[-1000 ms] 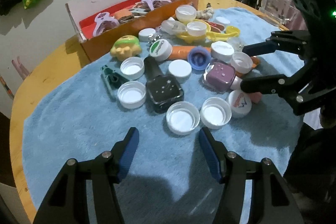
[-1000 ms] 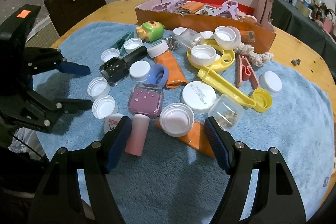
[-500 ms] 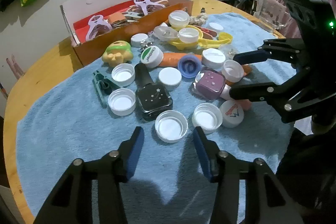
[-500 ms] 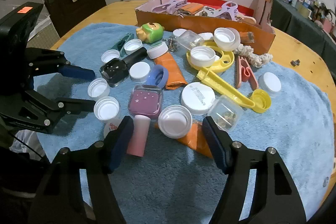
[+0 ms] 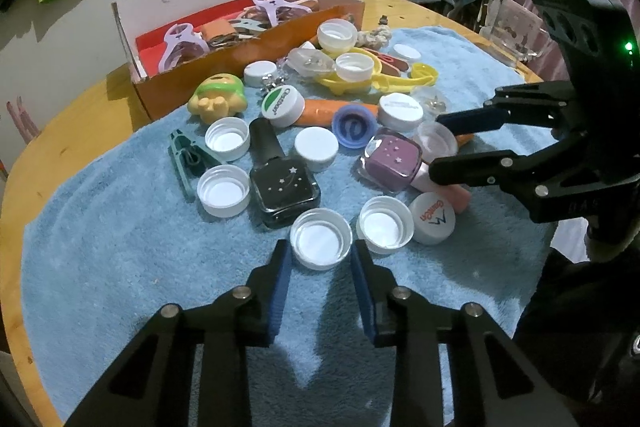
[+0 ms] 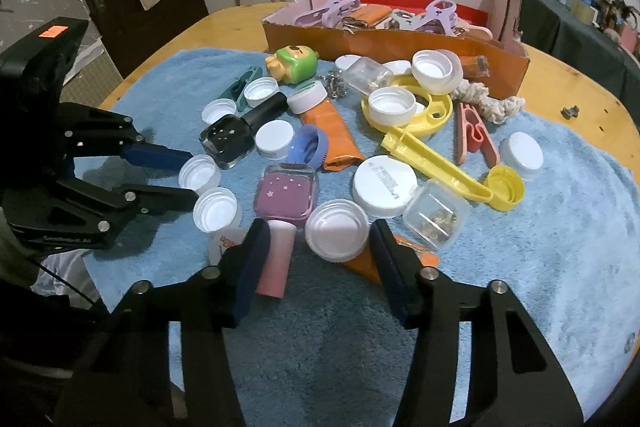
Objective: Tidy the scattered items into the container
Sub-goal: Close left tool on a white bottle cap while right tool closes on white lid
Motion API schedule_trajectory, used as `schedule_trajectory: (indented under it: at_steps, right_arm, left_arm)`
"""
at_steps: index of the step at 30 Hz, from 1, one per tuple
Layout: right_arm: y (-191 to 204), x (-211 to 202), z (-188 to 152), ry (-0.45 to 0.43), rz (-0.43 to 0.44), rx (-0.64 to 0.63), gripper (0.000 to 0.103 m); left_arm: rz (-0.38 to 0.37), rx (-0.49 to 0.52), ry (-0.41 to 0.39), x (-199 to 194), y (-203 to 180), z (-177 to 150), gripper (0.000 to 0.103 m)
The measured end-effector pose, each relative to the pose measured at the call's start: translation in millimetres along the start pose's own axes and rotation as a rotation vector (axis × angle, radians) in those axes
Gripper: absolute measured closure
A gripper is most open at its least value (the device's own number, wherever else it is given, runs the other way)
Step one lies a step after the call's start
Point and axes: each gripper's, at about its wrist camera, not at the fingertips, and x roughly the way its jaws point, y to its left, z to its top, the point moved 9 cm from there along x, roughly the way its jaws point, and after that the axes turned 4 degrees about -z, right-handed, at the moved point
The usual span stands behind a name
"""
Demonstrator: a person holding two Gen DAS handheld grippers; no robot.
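Observation:
Many caps, bottles and clips lie scattered on a blue towel (image 5: 100, 259). My left gripper (image 5: 321, 261) is open, its fingertips on either side of a white bottle cap (image 5: 321, 243); whether they touch it is unclear. My right gripper (image 6: 318, 243) is open, with a white cap (image 6: 337, 234) and the pink cap of a purple nail polish bottle (image 6: 286, 197) between its fingers. The orange cardboard box (image 5: 224, 71) stands at the back and holds purple clips. The box also shows in the right wrist view (image 6: 400, 43).
A black nail polish bottle (image 5: 280, 179), a green-yellow toy (image 5: 218, 99), an orange tube (image 6: 334, 135), a yellow tool (image 6: 436, 167), a clear case (image 6: 436, 215) and a rope (image 6: 488, 99) lie on the towel. The round wooden table's edge (image 5: 48, 131) surrounds it.
My left gripper has moved forward and narrowed around the white cap. My right gripper has moved forward a little towards the white cap and the pink cap.

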Motion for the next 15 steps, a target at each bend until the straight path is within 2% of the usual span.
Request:
schedule_trajectory:
  at_steps: [4,15]
  right_arm:
    - [-1.7,-0.9,0.0,0.002,0.004,0.012,0.071]
    - [-6.1,-1.7,-4.9,0.01,-0.012,0.002,0.071]
  left_arm:
    - [-0.002,-0.011,-0.009,-1.7,0.2,0.8,0.071]
    - [0.002,-0.014,-0.012,-3.0,0.4,2.2,0.071]
